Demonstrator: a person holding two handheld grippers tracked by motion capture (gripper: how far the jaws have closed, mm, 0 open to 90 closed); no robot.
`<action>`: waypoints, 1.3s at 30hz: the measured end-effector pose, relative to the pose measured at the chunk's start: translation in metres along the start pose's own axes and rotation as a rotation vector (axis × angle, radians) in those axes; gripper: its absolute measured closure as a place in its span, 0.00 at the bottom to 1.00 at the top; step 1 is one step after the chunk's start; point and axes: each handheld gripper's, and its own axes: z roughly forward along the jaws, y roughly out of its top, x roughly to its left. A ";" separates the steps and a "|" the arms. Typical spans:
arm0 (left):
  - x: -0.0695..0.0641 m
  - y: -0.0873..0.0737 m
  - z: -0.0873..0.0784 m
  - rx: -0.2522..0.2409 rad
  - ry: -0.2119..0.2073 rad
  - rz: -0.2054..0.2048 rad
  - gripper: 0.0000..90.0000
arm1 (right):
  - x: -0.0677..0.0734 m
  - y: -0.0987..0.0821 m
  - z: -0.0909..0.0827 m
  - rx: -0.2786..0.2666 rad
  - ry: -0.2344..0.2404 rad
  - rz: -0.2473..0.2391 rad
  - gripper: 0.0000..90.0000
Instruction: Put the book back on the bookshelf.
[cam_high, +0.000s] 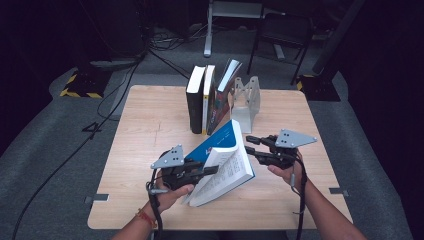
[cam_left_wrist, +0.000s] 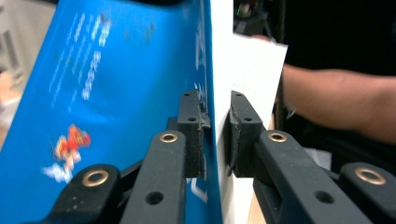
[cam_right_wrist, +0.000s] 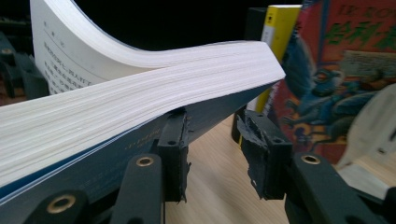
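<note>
Two left fingers (cam_left_wrist: 194, 135) astride book's cover (cam_left_wrist: 116, 93)

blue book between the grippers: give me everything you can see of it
The blue book is a thick paperback with a glossy blue cover bearing white print and a small orange figure, and white pages with dense text. It lies partly open and tilted on the wooden table, in front of the upright books. The left gripper is shut on its cover near the edge. The right gripper has one pad against the cover's underside, with bare table showing between its jaws.
</note>
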 end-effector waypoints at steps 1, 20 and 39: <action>0.000 0.001 0.006 0.000 -0.007 0.006 0.87 | -0.003 -0.001 -0.005 0.007 -0.020 -0.007 0.68; -0.023 -0.010 -0.056 -0.049 0.166 0.057 0.89 | 0.029 0.027 0.007 -0.003 0.011 -0.067 0.59; -0.033 -0.041 -0.057 0.173 0.348 0.066 0.75 | 0.062 0.021 0.034 0.010 0.129 -0.085 0.44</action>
